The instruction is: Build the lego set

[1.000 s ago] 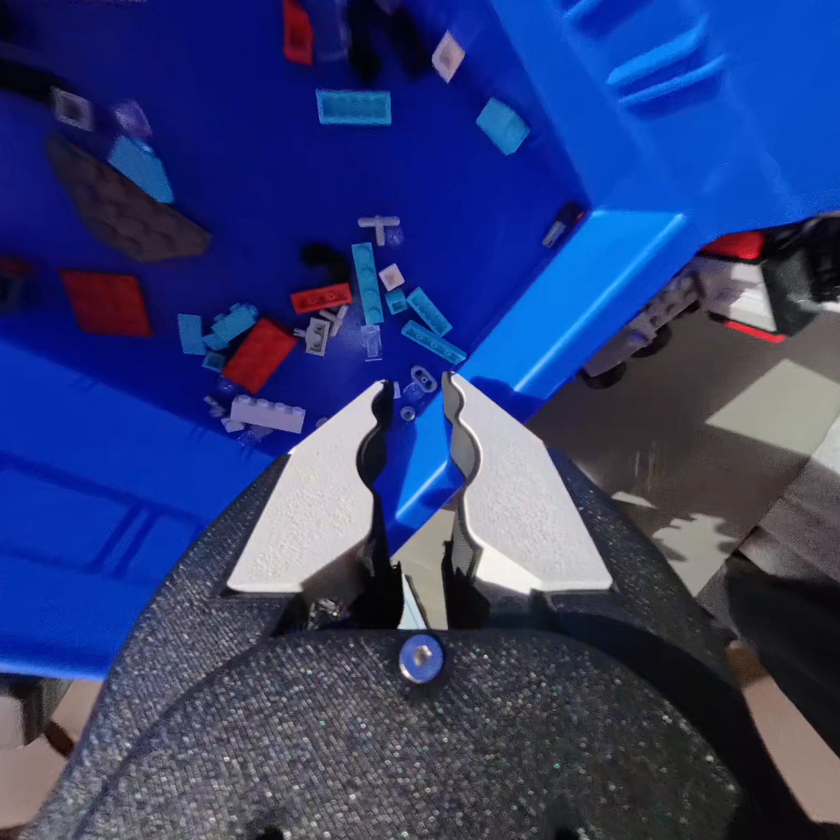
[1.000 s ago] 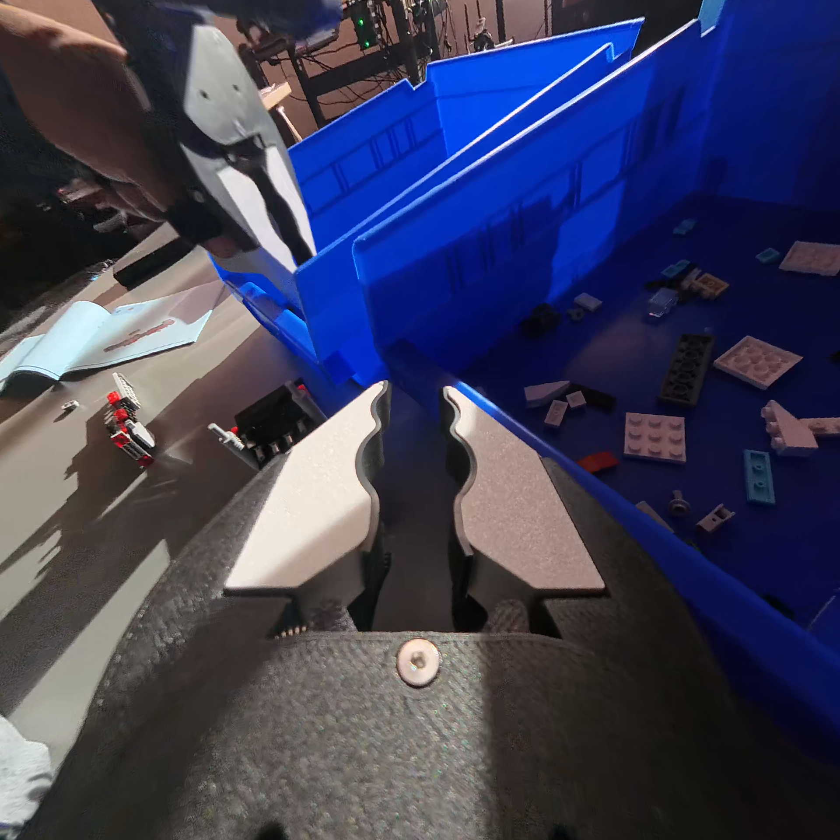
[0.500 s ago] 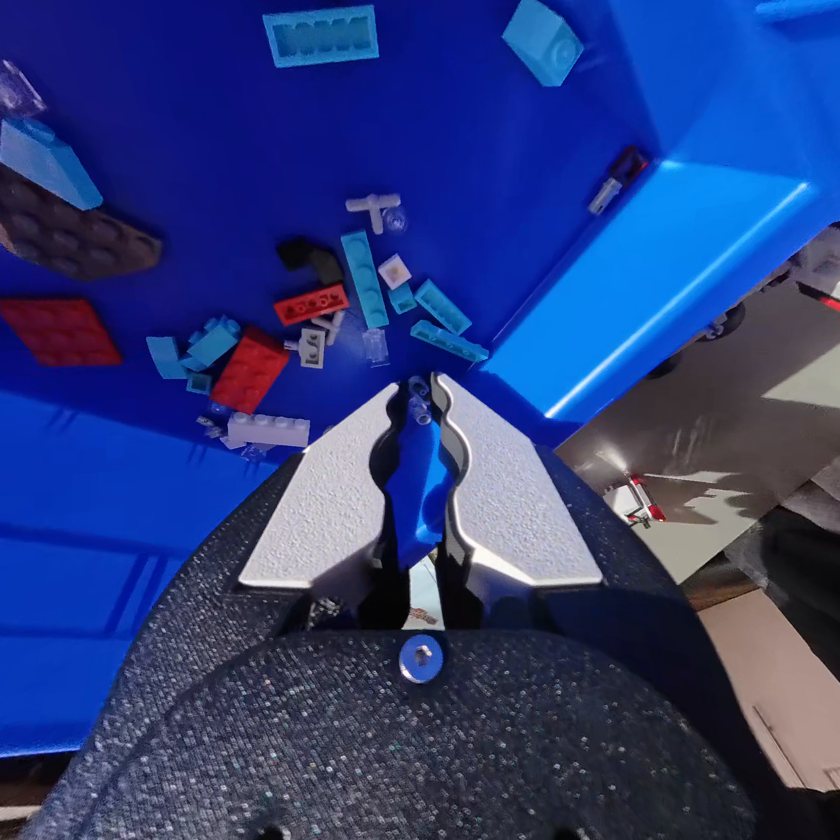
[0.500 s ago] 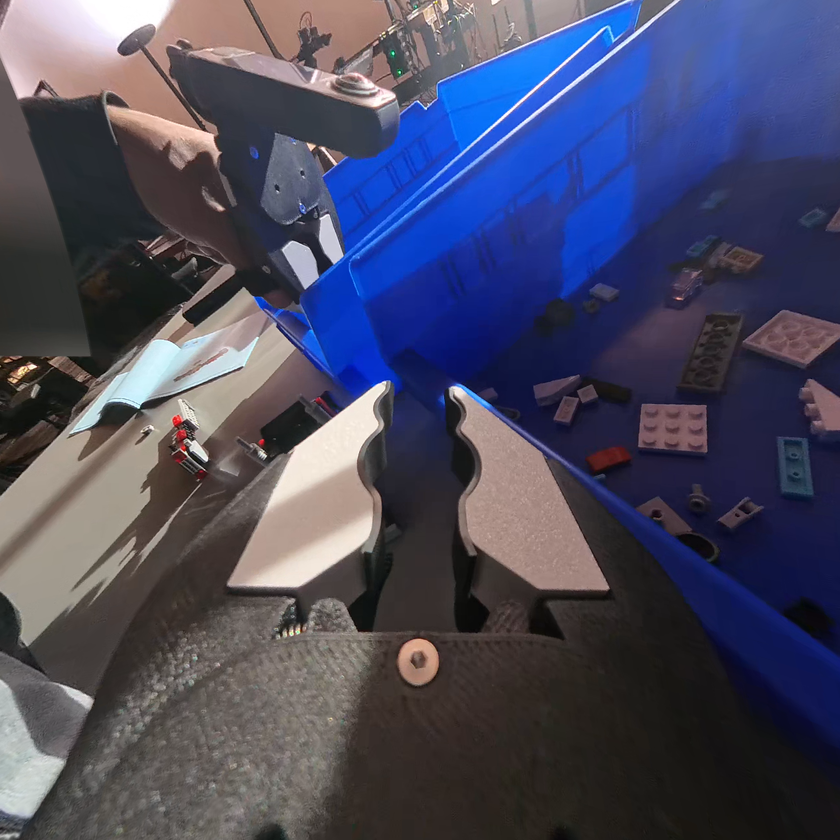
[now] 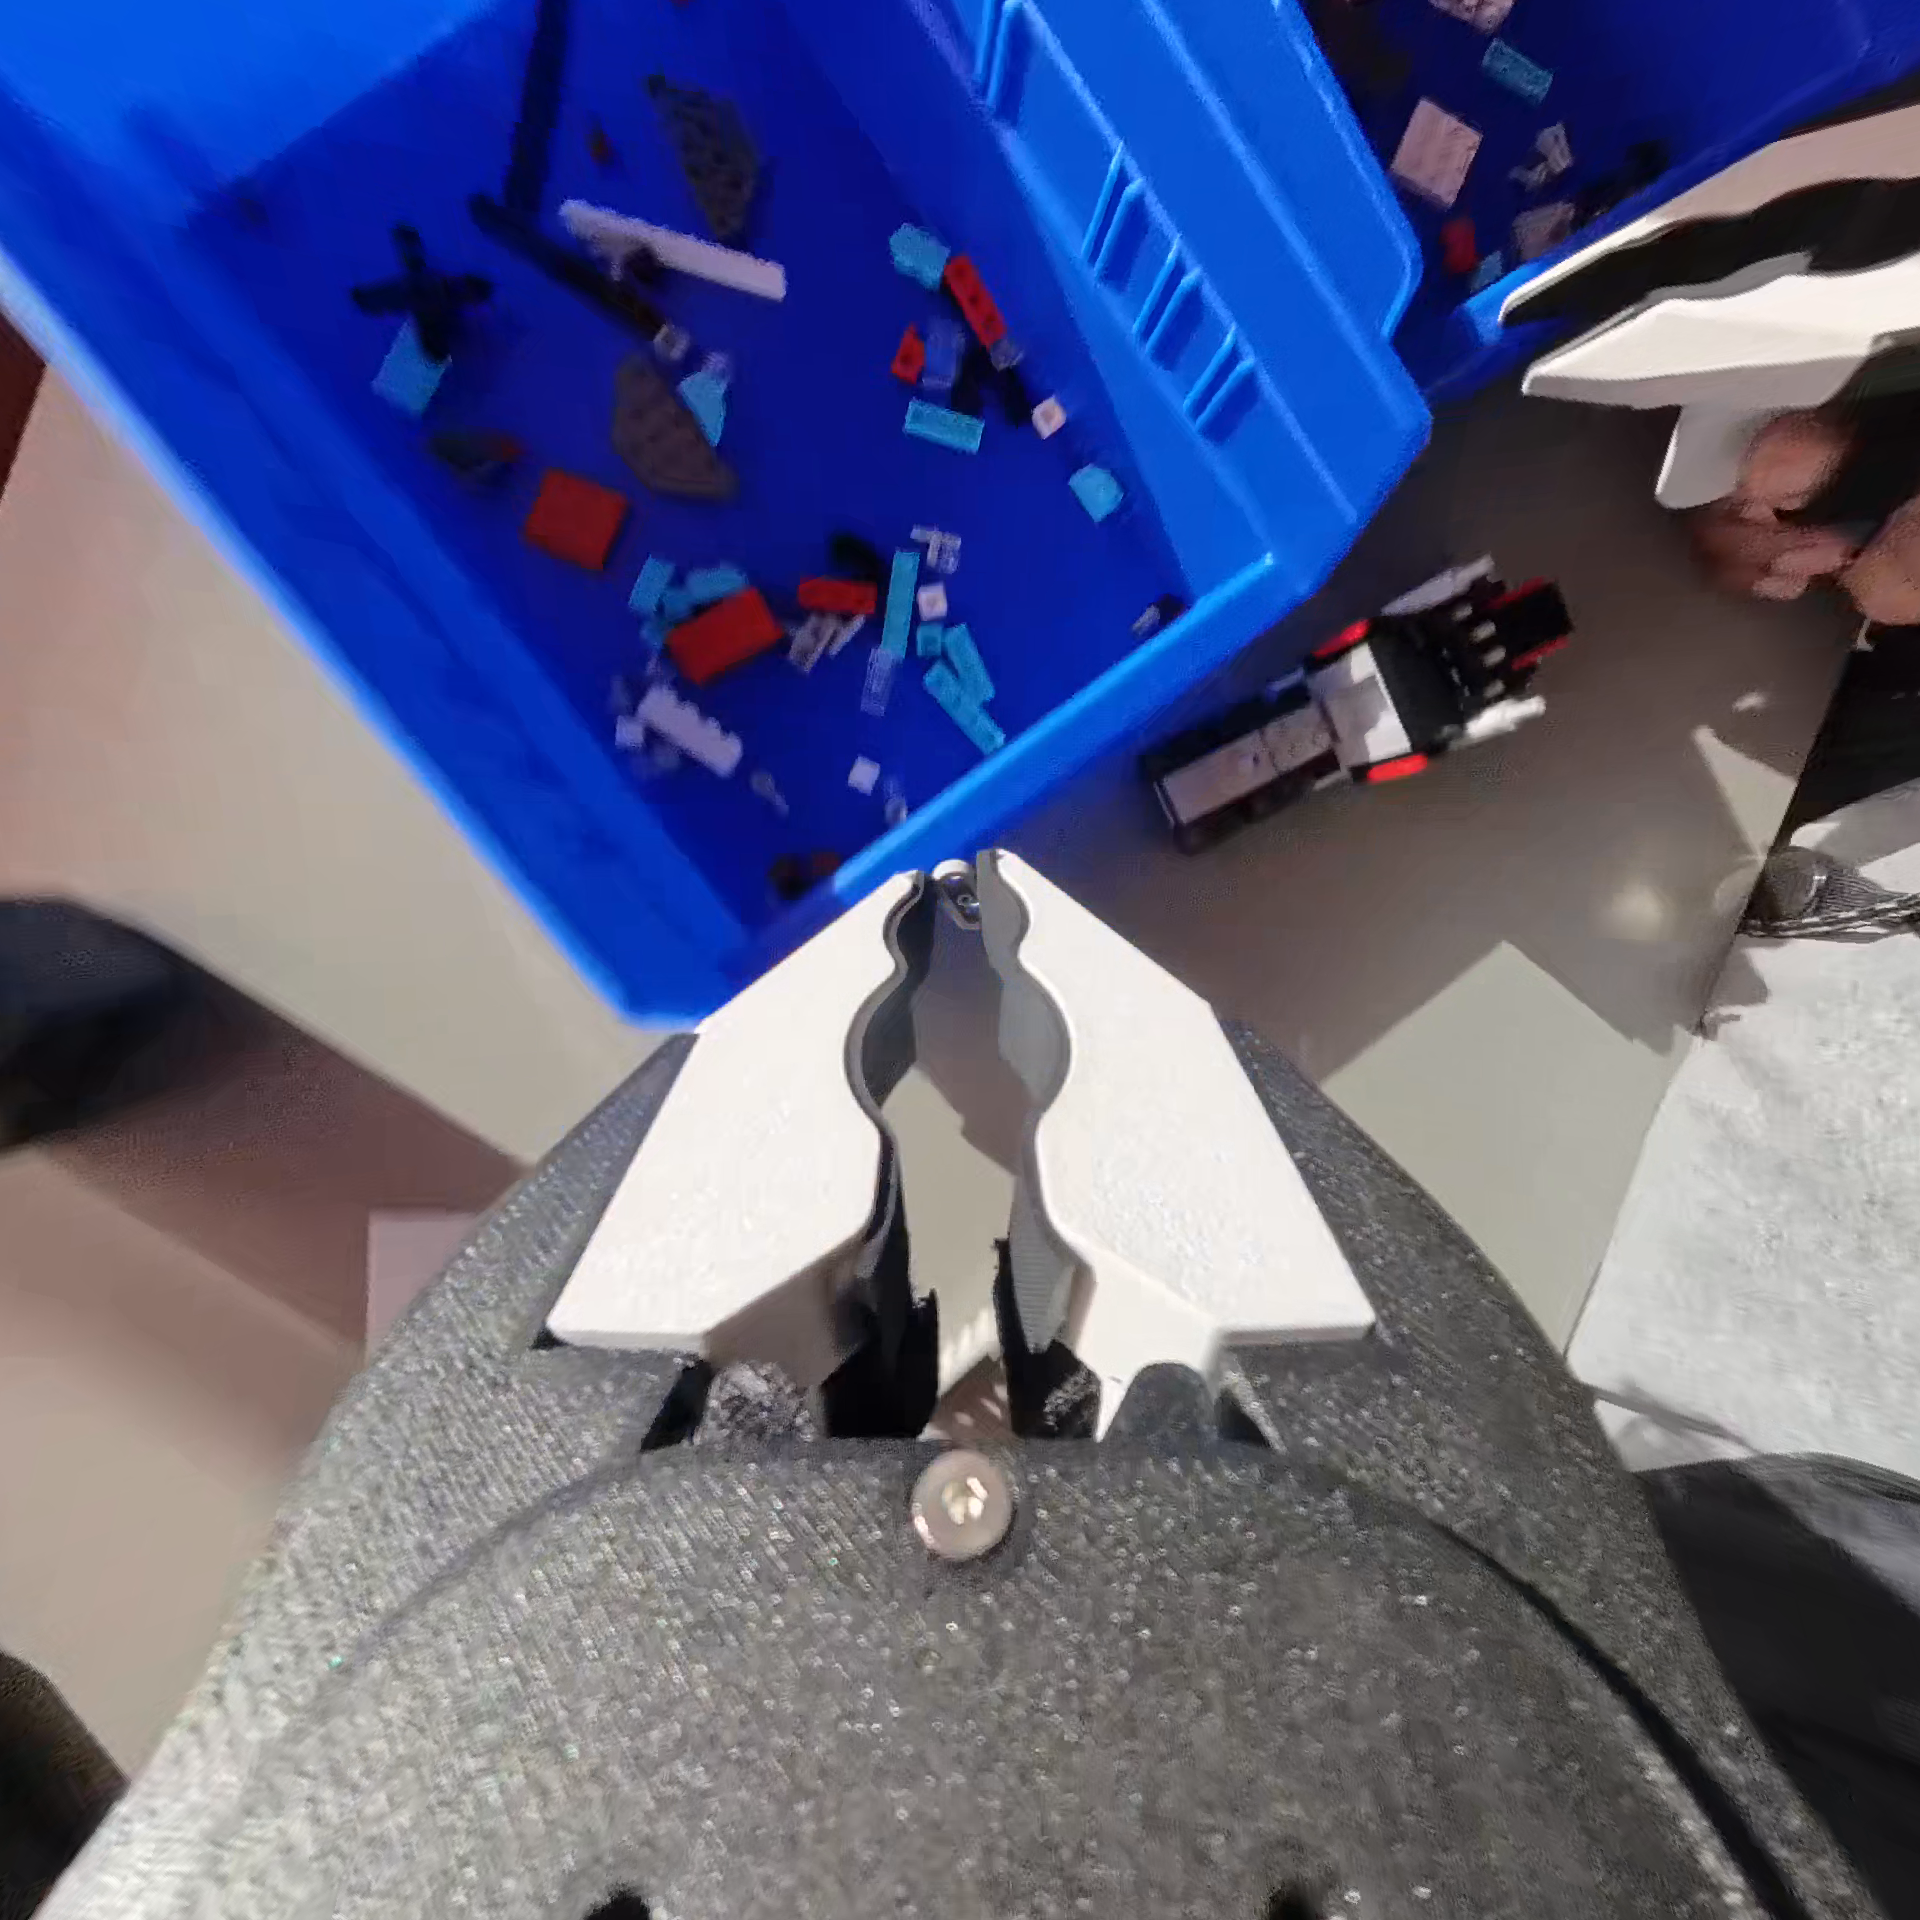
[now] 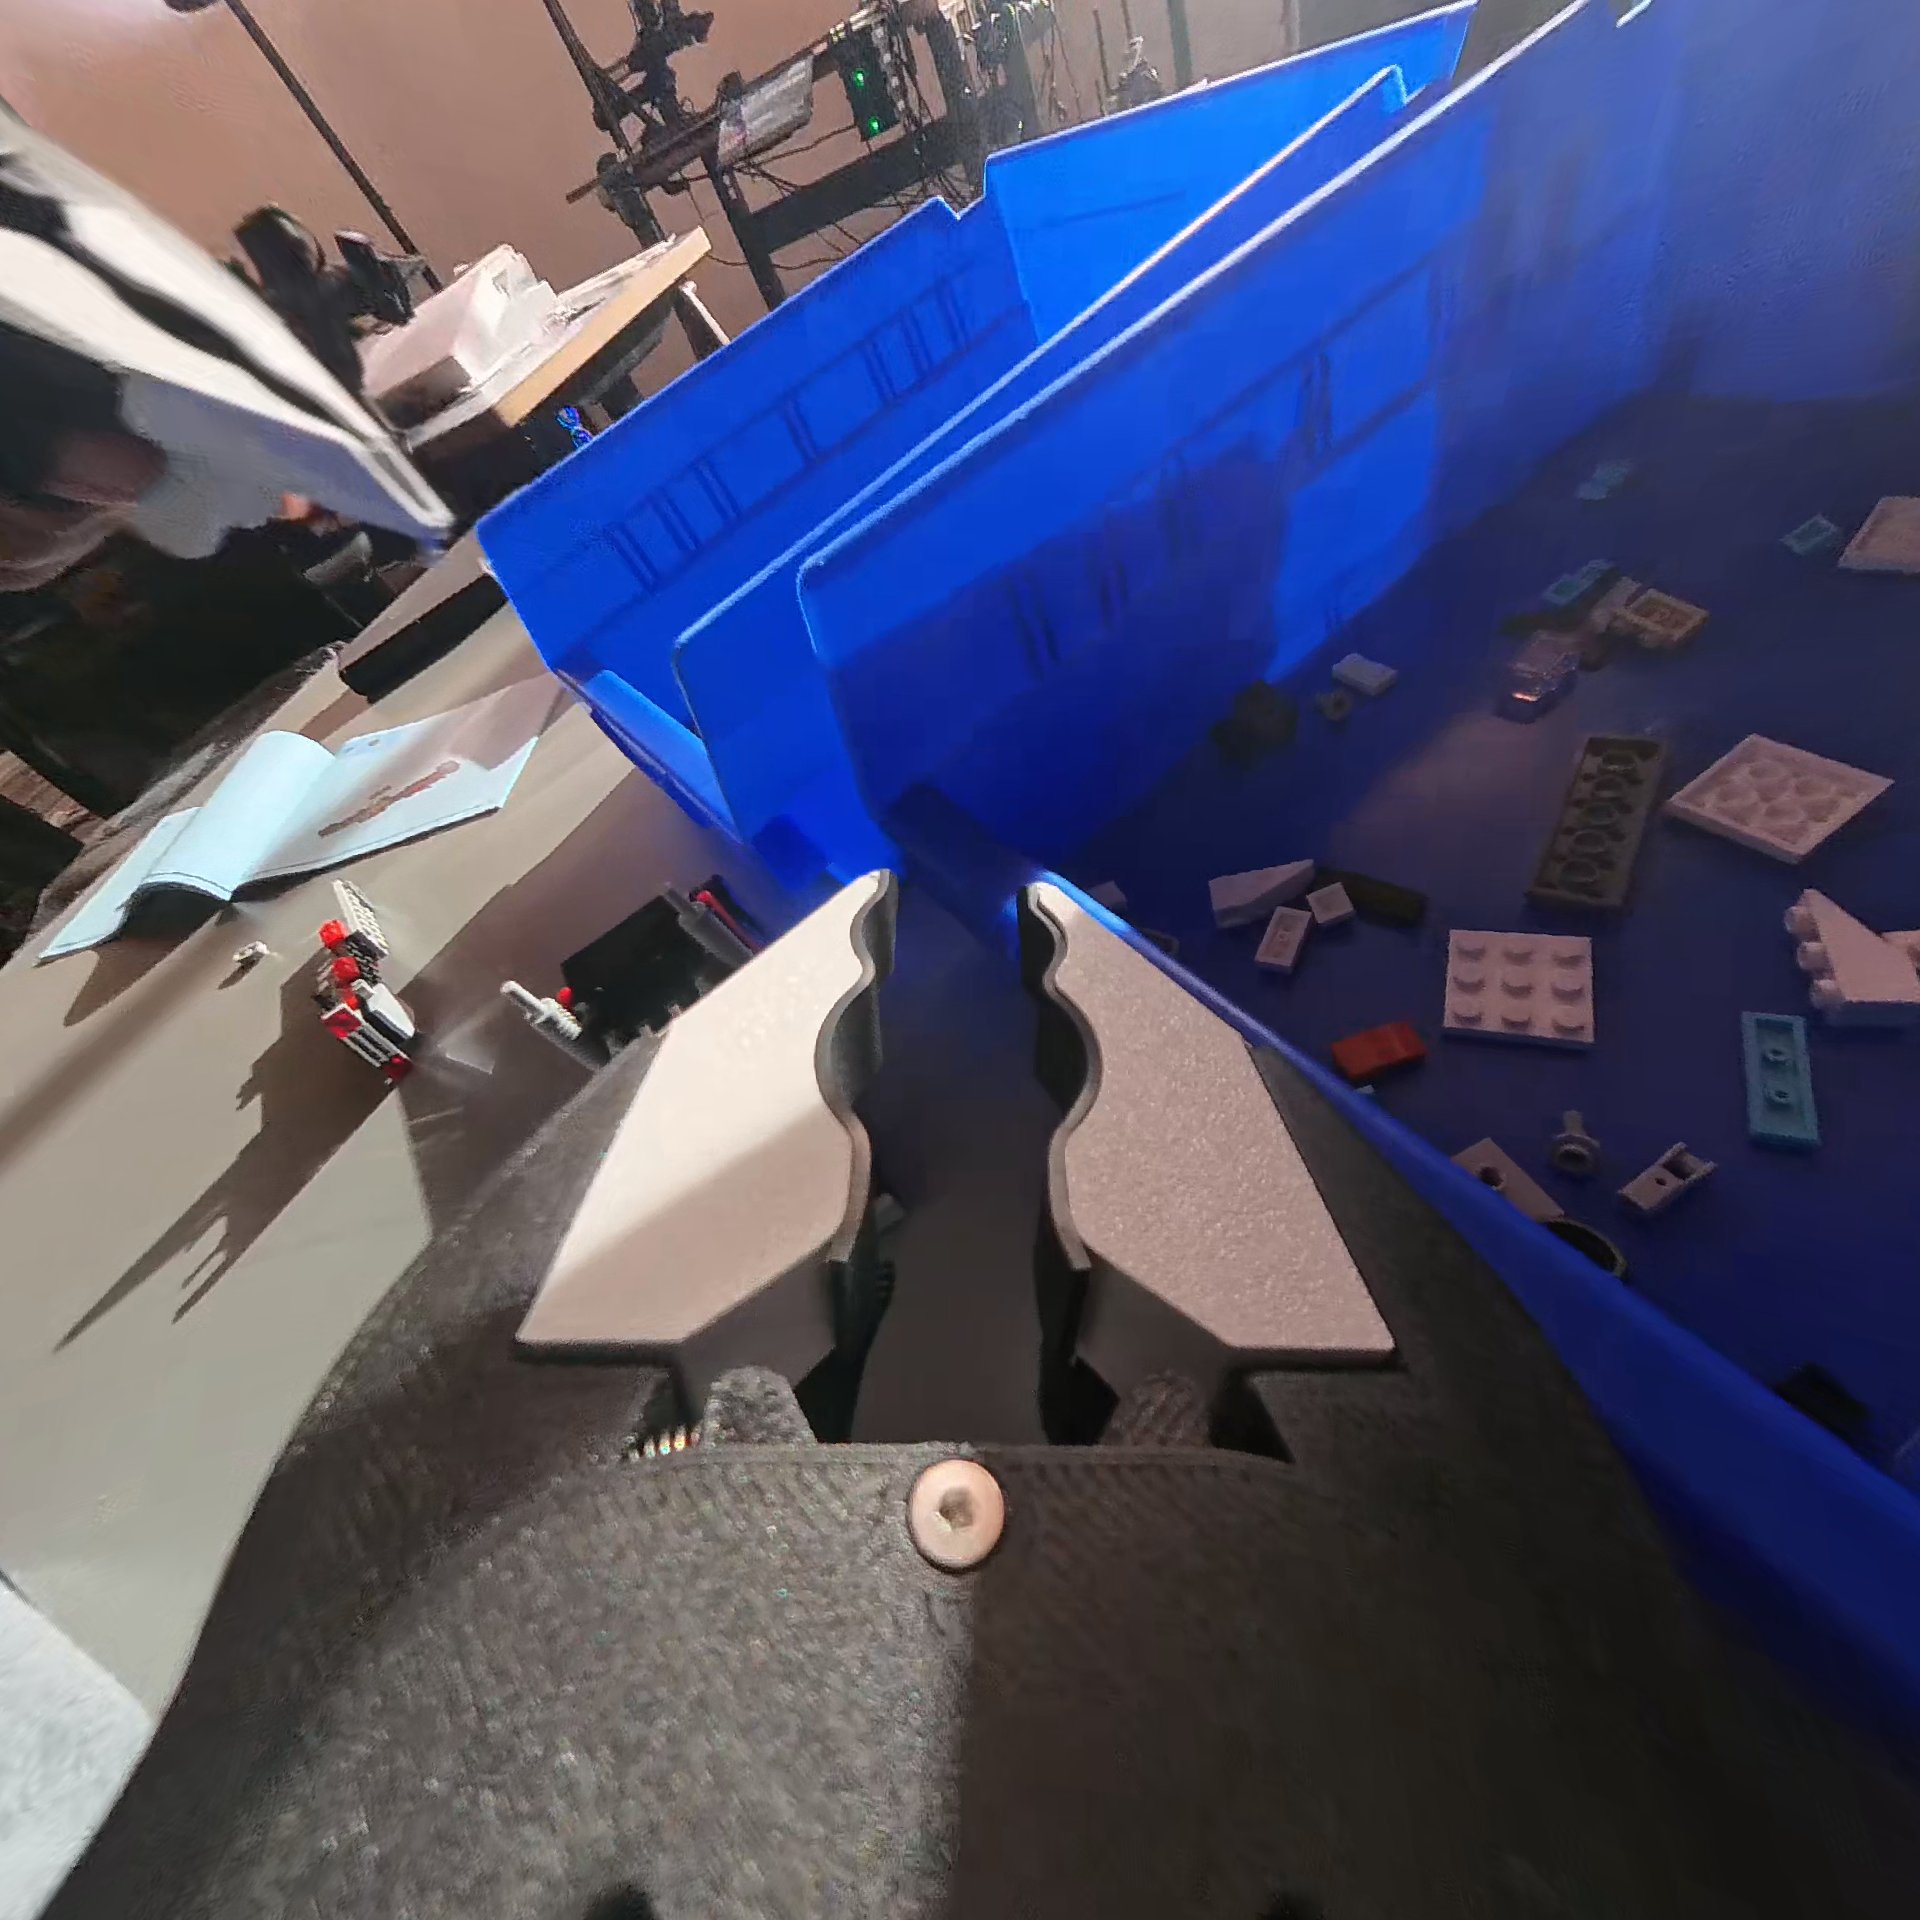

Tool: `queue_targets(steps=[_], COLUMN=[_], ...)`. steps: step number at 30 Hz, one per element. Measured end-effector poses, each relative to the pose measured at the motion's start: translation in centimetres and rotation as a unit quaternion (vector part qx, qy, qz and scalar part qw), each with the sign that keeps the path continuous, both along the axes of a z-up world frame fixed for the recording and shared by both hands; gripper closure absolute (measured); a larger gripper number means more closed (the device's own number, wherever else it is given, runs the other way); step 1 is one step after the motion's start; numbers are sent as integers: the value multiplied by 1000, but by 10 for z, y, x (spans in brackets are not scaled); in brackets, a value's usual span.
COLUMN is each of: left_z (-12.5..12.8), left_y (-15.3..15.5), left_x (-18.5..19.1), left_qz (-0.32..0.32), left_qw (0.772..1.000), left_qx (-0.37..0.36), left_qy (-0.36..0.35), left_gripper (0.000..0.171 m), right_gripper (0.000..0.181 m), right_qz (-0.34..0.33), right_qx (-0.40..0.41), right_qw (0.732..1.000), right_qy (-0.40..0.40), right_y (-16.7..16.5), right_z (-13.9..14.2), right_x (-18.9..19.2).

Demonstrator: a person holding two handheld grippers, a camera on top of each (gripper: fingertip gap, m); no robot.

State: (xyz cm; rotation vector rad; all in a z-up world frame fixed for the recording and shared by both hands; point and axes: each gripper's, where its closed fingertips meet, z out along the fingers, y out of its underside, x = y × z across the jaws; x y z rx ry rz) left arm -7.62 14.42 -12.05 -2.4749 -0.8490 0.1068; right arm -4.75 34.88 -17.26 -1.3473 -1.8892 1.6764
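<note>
My left gripper [image 5: 958, 883] is shut on a small light grey lego piece [image 5: 960, 896] at its fingertips, held above the table near the corner of a blue bin [image 5: 1091, 707] that holds several loose red, teal, white and black bricks. A partly built black, white and red lego vehicle [image 5: 1361, 696] lies on the table right of that bin. My right gripper [image 6: 956, 904] is open and empty over the rim of a second blue bin [image 6: 1558, 1299] with grey, white and teal pieces. The vehicle shows partly in the right wrist view [image 6: 655, 956].
An open instruction booklet [image 6: 312, 800] lies on the table at left. A small red, white and black sub-build [image 6: 364, 987] stands near it. The right gripper and a hand [image 5: 1766, 395] show at the left wrist view's upper right. A grey cloth [image 5: 1787, 1195] lies at right. Across from one pair of fingers to the other is roughly 20 cm.
My left gripper closed on the small grey piece inside the bin, then lifted out and pulled back over the table. My right gripper stayed open and shifted only slightly.
</note>
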Motion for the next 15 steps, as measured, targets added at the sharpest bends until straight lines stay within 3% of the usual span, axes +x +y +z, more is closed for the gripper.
queue_targets(steps=[3,8,15], left_z=[-4,-48,-97], left_y=[-46,-117,-166], left_x=[30,75,100], left_qz=[62,170,229], left_qw=[998,984,973], left_qx=[21,45,15], left_qy=[2,-26,-34], left_gripper=[162,162,162], right_gripper=[157,156,154], right_qz=[0,-2,0], right_qx=[10,24,72], right_qw=[1000,1000,997], right_qy=[3,10,27], right_y=[-1,-2,-9], right_z=[-1,-1,-3], right_x=[0,1,3])
